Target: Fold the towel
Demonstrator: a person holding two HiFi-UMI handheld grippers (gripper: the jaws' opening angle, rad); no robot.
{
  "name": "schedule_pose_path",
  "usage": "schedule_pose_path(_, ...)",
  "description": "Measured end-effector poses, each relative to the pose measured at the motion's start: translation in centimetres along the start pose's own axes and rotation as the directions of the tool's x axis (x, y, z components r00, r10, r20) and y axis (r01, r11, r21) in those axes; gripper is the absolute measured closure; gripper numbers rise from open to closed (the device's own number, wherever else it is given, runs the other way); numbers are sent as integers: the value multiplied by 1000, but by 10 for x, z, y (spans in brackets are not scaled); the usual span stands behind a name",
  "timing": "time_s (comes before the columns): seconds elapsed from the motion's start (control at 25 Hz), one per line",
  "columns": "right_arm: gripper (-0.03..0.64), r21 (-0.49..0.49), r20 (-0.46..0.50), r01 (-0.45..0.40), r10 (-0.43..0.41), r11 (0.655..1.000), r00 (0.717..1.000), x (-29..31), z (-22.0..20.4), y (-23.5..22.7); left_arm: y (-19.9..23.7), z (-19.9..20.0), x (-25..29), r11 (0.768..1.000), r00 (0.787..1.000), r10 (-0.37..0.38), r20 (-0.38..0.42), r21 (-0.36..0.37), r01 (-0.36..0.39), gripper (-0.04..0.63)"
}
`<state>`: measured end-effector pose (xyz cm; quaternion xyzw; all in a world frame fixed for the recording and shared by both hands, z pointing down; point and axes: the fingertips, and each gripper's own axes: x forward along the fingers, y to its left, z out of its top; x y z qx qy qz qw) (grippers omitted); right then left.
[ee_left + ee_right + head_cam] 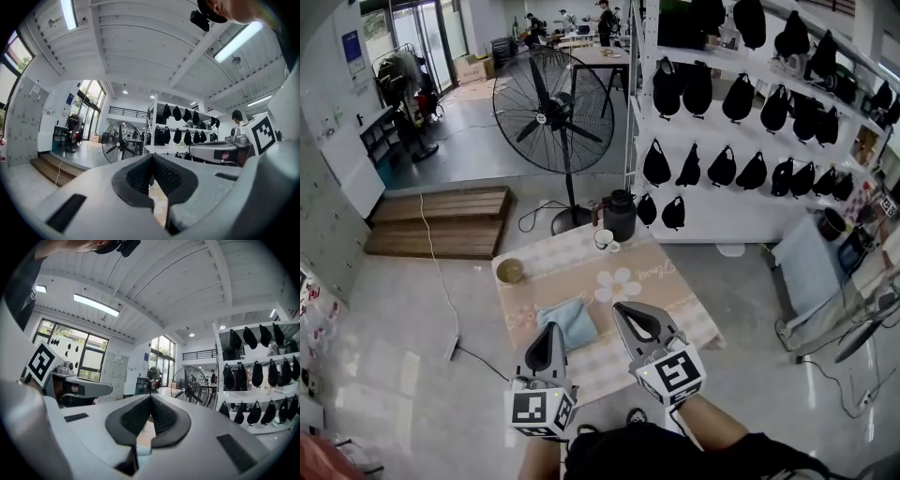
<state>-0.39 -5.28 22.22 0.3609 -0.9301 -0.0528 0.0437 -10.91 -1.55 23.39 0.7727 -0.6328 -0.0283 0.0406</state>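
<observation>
The towel (577, 319) is lying as a small, folded-looking square near the desk's (661, 281) near-left corner, so the folding is probably done or close to it. Both tongs are hovering level over the near edge, apparently raised off the cloth. The left tongs (551, 328) and right tongs (620, 308) are each pinched fully together on nothing, likely because no corner needs gripping now. A bowl (510, 271) is sitting at the far-left corner, with a cup (605, 241) and jug (620, 216) at the far edge, leaving the middle free for folding.
</observation>
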Motion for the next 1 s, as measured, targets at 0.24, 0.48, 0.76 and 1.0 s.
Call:
schedule_pose_path(0.24, 617, -6, 0, 15, -15, 1000, 1000, -8, 0, -3, -6, -3, -2, 1000, 1000, -11, -3, -3, 11, 591)
schedule_pose_path(0.48, 617, -6, -9, 23, -23, 1000, 1000, -12, -1, -5, -5, -3, -3, 1000, 1000, -11, -3, -6, 11, 591)
schedule_pose_path(0.76, 617, -1, 2, 10, -10, 1000, 1000, -10, 2, 2, -4, -4, -7, 1000, 1000, -8, -5, -8, 8, 591)
schedule_pose_path(1.0, 617, 0, 7, 12, -12, 1000, 1000, -10, 4, 1, 0, -4, -8, 1000, 1000, 3, -10, -8, -3, 591)
